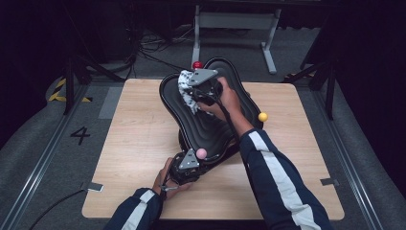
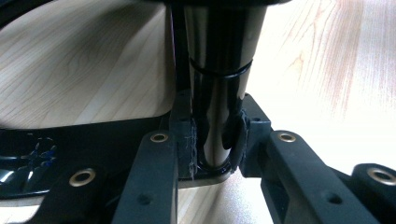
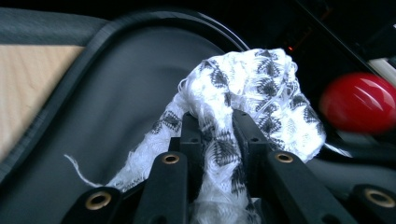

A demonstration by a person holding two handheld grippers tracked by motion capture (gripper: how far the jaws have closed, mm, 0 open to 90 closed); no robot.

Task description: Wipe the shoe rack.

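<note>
Two grips noted: our left gripper [image 2: 217,140] clamps the glossy black post [image 2: 219,84]; the right gripper [image 3: 218,135] pinches the white patterned cloth [image 3: 252,88] on the black ribbed seat shell [image 1: 210,129] (far end); we judge wiping partway, nearer ribs remaining.

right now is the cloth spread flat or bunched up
Bunched up: the white patterned cloth is crumpled in the right gripper, jaws shut on it, against the black seat.

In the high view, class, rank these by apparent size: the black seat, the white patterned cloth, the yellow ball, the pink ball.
1. black seat
2. white patterned cloth
3. yellow ball and pink ball: these look alike, so I leave them unranked.
</note>
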